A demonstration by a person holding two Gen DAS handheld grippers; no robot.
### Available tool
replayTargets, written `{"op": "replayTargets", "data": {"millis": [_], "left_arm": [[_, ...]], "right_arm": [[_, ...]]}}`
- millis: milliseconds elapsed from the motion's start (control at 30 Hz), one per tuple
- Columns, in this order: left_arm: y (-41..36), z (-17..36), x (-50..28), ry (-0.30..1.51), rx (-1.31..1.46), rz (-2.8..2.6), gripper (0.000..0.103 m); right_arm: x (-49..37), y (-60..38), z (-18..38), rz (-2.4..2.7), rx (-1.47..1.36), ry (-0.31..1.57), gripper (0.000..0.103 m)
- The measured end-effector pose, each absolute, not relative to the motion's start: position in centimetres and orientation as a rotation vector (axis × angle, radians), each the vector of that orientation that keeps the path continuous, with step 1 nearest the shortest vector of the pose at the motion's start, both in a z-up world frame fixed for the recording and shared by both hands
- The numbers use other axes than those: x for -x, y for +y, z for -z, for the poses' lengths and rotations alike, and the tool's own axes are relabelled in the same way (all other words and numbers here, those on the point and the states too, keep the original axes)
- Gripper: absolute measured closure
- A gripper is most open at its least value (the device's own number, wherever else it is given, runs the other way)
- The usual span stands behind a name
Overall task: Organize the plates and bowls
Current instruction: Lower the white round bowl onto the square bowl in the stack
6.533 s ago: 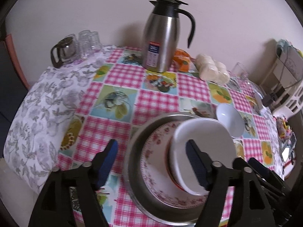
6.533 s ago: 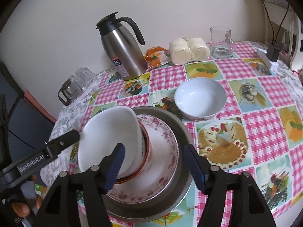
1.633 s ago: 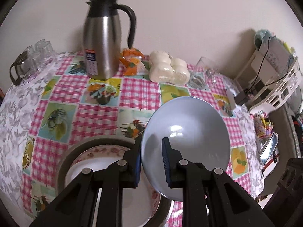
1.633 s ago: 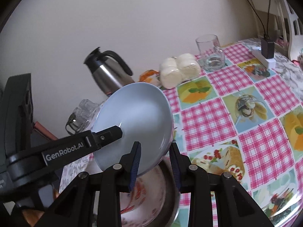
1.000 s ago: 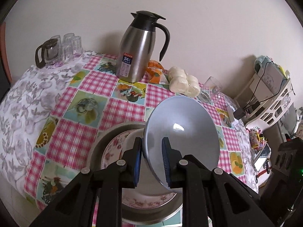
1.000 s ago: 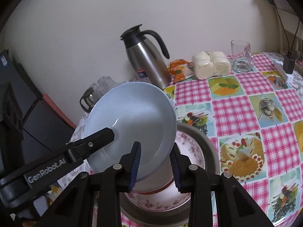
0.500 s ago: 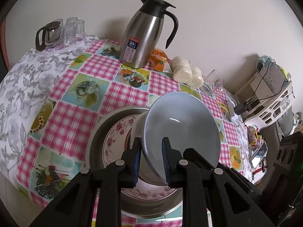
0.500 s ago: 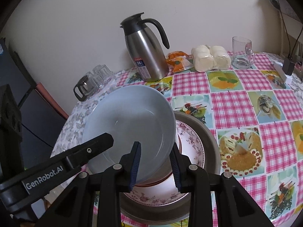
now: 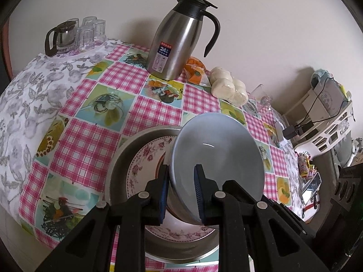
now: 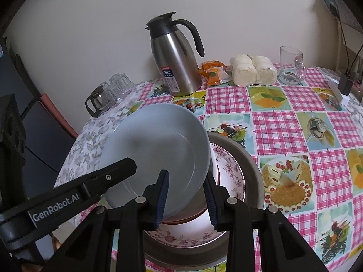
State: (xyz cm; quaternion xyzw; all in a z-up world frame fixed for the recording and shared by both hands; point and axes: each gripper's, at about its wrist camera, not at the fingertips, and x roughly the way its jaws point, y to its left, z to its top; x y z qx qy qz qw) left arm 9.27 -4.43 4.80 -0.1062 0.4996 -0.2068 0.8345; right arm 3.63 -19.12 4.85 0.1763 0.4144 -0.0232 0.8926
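Pale-blue round ceramic bowl [image 9: 217, 156], rim pinched by left gripper [image 9: 180, 188] and right gripper [image 10: 185, 195], tilts for nesting onto the flowered plate [image 9: 145, 170].

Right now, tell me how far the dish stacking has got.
Done: a floral plate sits in the metal basin, with a red-rimmed bowl on it. In hand: both the left tongs and right tongs grip the rim of the pale blue bowl, tilted over that stack. Left: set it into the bowl below and let go.
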Motion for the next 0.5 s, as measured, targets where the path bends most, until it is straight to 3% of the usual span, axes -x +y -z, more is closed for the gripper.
{"op": "replayTargets", "data": {"millis": [500], "left_arm": [[-4.2,-5.3,-9.3,1.032,0.213,0.427,0.082]], "right_arm": [[-3.3,-20.3,-5.1,0.088,-0.369,0.842,0.068]]}}
